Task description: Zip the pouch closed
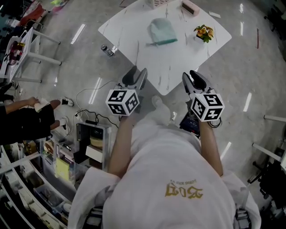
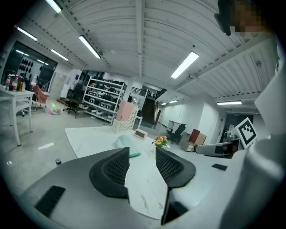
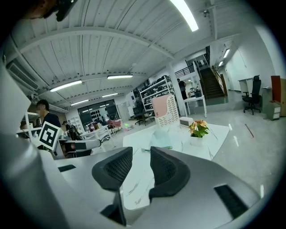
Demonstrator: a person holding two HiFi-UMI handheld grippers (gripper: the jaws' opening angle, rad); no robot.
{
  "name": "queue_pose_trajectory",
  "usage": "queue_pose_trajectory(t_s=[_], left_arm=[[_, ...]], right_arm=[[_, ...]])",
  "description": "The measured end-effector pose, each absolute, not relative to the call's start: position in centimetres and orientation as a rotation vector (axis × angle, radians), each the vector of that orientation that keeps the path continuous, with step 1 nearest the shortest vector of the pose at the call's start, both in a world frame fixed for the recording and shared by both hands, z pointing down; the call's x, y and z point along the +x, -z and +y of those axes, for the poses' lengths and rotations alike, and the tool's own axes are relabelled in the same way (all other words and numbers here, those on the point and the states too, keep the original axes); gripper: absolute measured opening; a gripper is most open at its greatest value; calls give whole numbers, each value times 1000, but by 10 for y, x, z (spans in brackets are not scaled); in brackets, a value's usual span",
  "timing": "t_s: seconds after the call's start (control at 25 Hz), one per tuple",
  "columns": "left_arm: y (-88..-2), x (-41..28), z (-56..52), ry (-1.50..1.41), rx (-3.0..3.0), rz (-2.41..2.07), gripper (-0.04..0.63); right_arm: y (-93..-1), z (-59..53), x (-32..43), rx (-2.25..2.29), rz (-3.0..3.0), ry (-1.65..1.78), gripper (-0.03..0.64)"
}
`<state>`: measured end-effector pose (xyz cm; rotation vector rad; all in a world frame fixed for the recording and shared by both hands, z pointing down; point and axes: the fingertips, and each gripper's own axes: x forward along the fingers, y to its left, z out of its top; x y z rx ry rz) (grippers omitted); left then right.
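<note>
A pale teal pouch (image 1: 161, 31) lies flat at the far middle of the white marble table (image 1: 178, 58), with its darker zip edge toward me. My left gripper (image 1: 138, 71) hovers at the table's near corner, well short of the pouch, open and empty. My right gripper (image 1: 192, 75) hangs level with it on the right, also open and empty. In the left gripper view the pouch (image 2: 125, 142) peeks out above the left jaw of the gripper (image 2: 142, 156). In the right gripper view the pouch (image 3: 161, 137) lies beyond the open gripper (image 3: 140, 154).
A small pot of orange flowers (image 1: 203, 32) stands right of the pouch. A pink perforated basket (image 3: 164, 112) and a small box (image 1: 190, 7) sit at the table's far edge. A can (image 1: 107, 50) stands on the floor left of the table. A seated person (image 1: 22, 118) and a cluttered cart (image 1: 67, 156) are at the left.
</note>
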<state>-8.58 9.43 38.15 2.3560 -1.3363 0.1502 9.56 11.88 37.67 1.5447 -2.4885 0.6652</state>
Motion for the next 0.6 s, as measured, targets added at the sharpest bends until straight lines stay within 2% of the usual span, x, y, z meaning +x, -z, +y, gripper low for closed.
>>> queue_pose_trajectory(t_s=[0.6], left_arm=[[-450, -100, -42, -278, 2244, -1273, 172]], right_arm=[[-439, -22, 59, 1381, -2376, -745, 135]])
